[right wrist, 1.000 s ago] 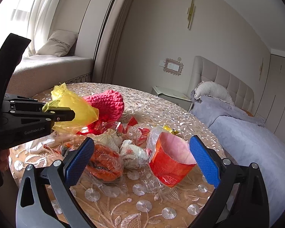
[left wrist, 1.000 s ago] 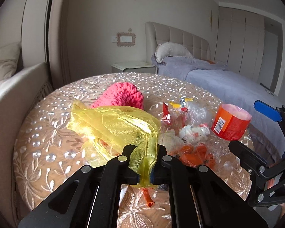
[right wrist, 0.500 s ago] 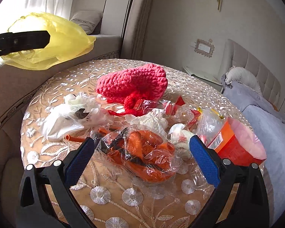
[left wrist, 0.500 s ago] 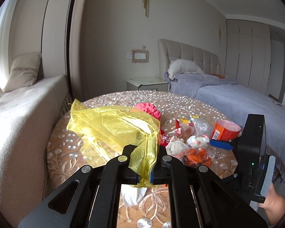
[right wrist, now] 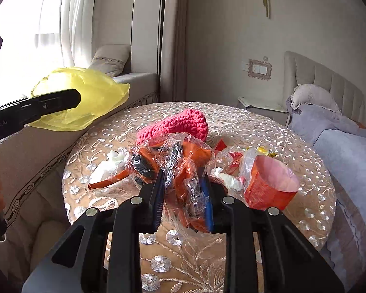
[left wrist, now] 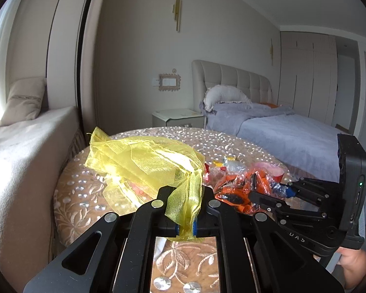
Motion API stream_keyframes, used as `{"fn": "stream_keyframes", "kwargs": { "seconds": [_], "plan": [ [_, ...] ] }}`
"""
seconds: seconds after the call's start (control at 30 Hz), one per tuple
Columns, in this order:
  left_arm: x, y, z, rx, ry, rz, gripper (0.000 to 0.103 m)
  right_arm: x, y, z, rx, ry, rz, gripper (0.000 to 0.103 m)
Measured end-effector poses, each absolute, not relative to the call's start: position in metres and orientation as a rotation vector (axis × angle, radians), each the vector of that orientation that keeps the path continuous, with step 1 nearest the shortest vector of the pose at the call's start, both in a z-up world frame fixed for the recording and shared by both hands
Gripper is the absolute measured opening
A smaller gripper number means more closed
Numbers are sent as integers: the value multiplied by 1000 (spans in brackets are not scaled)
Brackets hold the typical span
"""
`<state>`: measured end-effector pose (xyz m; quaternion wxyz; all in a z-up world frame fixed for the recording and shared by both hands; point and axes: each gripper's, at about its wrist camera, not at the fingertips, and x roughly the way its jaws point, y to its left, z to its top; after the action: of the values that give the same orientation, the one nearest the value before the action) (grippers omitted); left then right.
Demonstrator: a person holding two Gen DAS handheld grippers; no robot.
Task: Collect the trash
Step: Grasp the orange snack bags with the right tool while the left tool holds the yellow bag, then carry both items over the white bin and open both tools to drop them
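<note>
- Crinkled clear plastic wrapper (right wrist: 180,171) with orange and black contents fills the middle of the right wrist view, caught between the blue pads of the right gripper (right wrist: 183,195); its jaws have just been closing and now clench that bundle above the round table (right wrist: 256,131).
- From the left wrist view the same wrapper (left wrist: 241,188) shows only as an orange crumple beyond the right gripper (left wrist: 268,193), whose black body and a bit of the person's hand (left wrist: 353,266) enter from the lower right.
- Only the left wrist view shows how the yellow mesh bag (left wrist: 144,163) is held: a twisted strip of its fabric is pinched tight in the fully closed left gripper (left wrist: 186,227).
- In the right wrist view that bag (right wrist: 85,97) hangs at upper left, off the table's edge and in front of the window seat, with the left gripper (right wrist: 70,100) seen from the side.
- Still on the table lie a pink crocheted piece (right wrist: 178,127), white crumpled tissue (right wrist: 107,166), an orange tube (right wrist: 107,183), an open orange paper cup (right wrist: 268,185) on its side and small red and yellow wrappers (right wrist: 234,158); from the left camera the yellow bag hides much of this pile.
- A bed (left wrist: 292,131) and a nightstand (left wrist: 175,117) stand behind the table.
- Both grippers point forward and somewhat downward, the left one raised clear of the tabletop.
</note>
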<state>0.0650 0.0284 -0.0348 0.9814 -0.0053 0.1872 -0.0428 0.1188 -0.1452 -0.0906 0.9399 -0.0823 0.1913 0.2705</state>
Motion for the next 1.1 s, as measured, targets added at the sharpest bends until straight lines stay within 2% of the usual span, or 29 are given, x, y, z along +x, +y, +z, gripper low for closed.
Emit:
{"fn": "stream_keyframes", "kwargs": {
  "seconds": [0.2,0.67,1.1],
  "plan": [
    [63,-27,-34,29,363,-182,6,84,-204,-69,-190,309,416,28],
    [50,-160,-48,106,341,-450,6,22,-326,-78,-146,299,138,28],
    [57,-262,-113,128,444,-692,6,-5,-394,-125,-95,375,-65,29]
  ]
}}
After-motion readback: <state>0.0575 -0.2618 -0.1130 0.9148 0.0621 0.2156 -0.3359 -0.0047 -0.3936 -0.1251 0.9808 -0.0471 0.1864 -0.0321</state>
